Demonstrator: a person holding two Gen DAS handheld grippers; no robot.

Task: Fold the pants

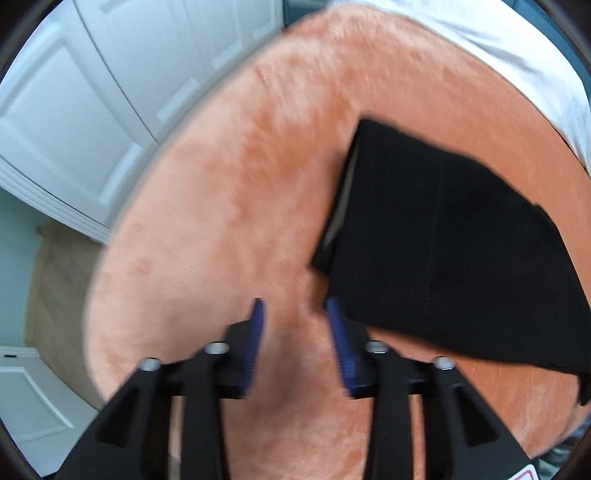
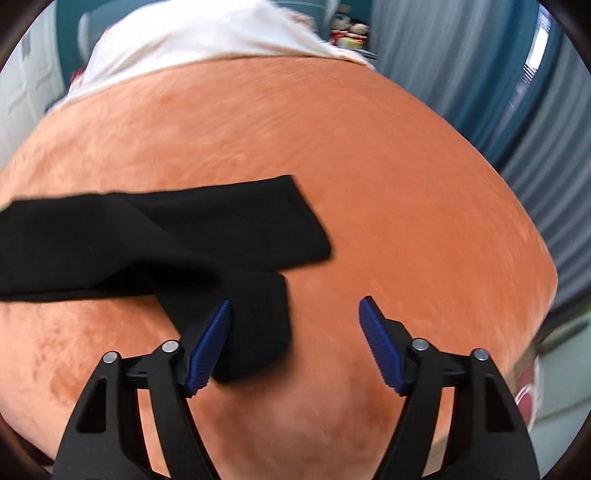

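The black pants (image 1: 443, 240) lie folded on an orange plush blanket (image 1: 221, 184). My left gripper (image 1: 294, 302) stands open over bare blanket just left of the pants' near corner, with nothing between its fingers. In the right wrist view the pants (image 2: 166, 229) stretch in from the left, and one folded end reaches down beside the left fingertip (image 2: 218, 325). My right gripper (image 2: 295, 301) is open wide. That cloth end lies partly inside the jaws against the left pad, and the right pad is clear of it. Both views are blurred.
White bedding (image 1: 498, 48) (image 2: 184, 37) lies at the head of the blanket (image 2: 332, 147). White panelled doors (image 1: 74, 110) and a wooden floor (image 1: 51, 277) lie past the bed's left edge. Grey-blue curtains (image 2: 517, 92) hang on the right, with small toys (image 2: 351, 31) behind.
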